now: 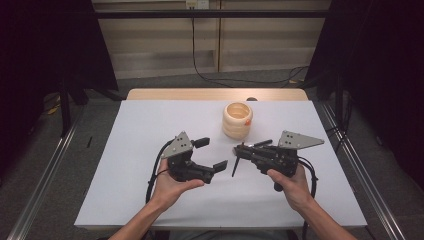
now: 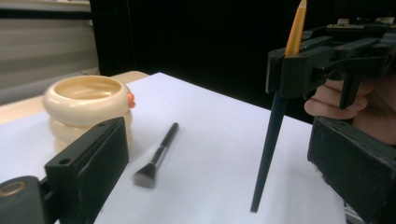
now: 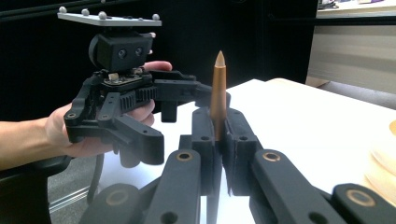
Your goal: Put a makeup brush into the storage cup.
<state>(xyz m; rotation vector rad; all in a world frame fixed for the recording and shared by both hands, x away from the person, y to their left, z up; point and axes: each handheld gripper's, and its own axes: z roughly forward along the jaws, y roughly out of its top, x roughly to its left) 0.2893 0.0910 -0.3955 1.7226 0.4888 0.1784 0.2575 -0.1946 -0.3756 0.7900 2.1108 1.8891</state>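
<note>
A: So, right gripper: jaws clamped on the pencil, squeezed tight either side of it in the right gripper view.

B: Pencil look?

A: Long, thin, round. Dark blue-black lower shaft, orange-brown upper part with a pale cone end. It stands nearly upright, slight tilt, gripped at the colour change. The dark end points down at the table; can't tell if it touches.

B: Left gripper?

A: Left gripper has its jaws wide apart, nothing between them. It sits just beside the right one, tips facing it, a small gap between the two. Pencil hangs in that gap, off the right jaw tips.

B: Jaw build?

A: Matte black plastic, blocky pads, linkage arms with brass-coloured pivot bushings. Grey three-cornered plate on top of each.

B: Anything else near?

A: Brush lying flat on the white sheet, in the left gripper view: slim black handle, metal ferrule, flat dark bristle head, a bit blurred. It lies between the pencil and the cup, apart from both.

B: Cup?

A: Cream, glossy, ribbed like stacked rings, open top, small orange mark on the side. It sits behind the grippers, toward the far edge. Table is smooth white with a wood strip at the back.
</note>
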